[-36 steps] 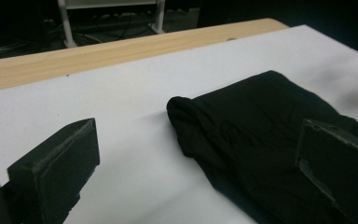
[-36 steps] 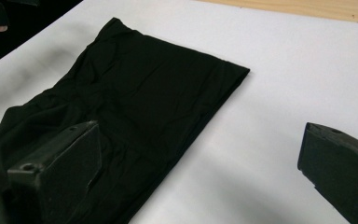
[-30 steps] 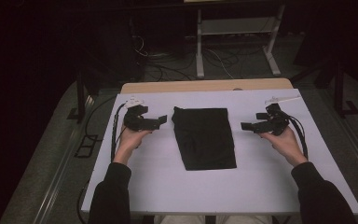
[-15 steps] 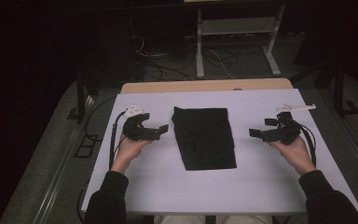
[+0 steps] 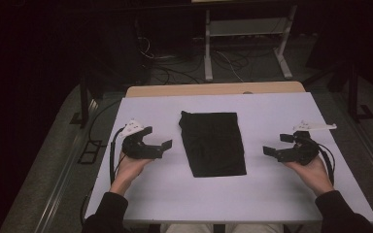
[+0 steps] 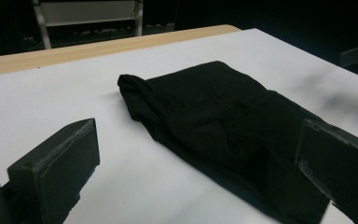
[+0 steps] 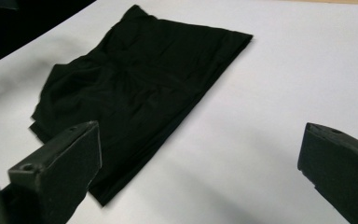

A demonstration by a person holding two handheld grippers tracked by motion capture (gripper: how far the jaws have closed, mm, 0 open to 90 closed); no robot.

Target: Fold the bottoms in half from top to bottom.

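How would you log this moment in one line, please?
left gripper: open, empty | right gripper: open, empty | folded black cloth: flat between them, untouched

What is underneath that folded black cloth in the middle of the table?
The folded black cloth lies flat on the white tabletop, which shows all around it. Whatever sits beneath or between its layers is covered and cannot be seen.

My white table top [image 5: 272, 194] spreads across the middle of the room, with a bare strip of pale wood [image 5: 213, 89] running along its far edge. Beyond that strip, a white metal stand [image 5: 245, 29] rises from the dark floor, and black cables [image 5: 175, 68] lie tangled at its foot. To the far left, a dark post [image 5: 83, 97] stands beside the table. A rail [image 5: 58, 194] runs along the grey floor on the left.
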